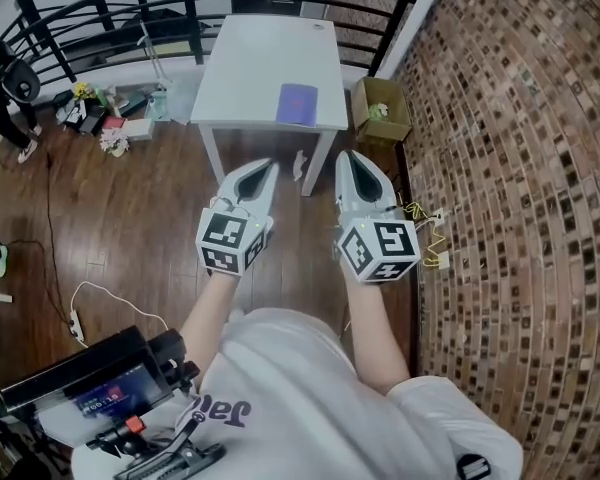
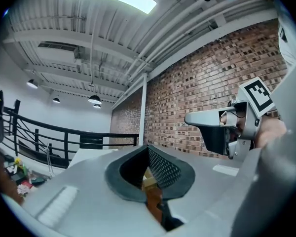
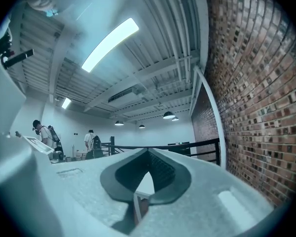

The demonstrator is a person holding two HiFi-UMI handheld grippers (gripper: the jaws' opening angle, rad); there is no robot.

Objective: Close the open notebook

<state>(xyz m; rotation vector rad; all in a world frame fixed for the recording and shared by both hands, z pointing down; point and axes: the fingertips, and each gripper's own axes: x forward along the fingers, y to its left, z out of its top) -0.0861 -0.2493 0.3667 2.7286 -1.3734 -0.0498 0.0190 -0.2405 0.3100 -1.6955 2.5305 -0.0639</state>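
A purple notebook (image 1: 297, 104) lies flat on the white table (image 1: 250, 68) near its front right edge, cover up and looking closed. Both grippers hover side by side over the wooden floor, short of the table and pointing level toward it. The left gripper (image 1: 267, 168) (image 2: 148, 149) has its jaws together with nothing between them. The right gripper (image 1: 351, 159) (image 3: 148, 153) is likewise shut and empty. The left gripper view also shows the right gripper (image 2: 195, 118) from the side. Neither gripper touches the notebook.
A cardboard box (image 1: 382, 108) stands on the floor right of the table, against the brick wall (image 1: 520, 168). A black railing (image 1: 130, 8) runs behind the table. Clutter (image 1: 100, 113) lies on the floor at left. A white cable and power strip (image 1: 75, 318) lie near a camera rig (image 1: 100, 388).
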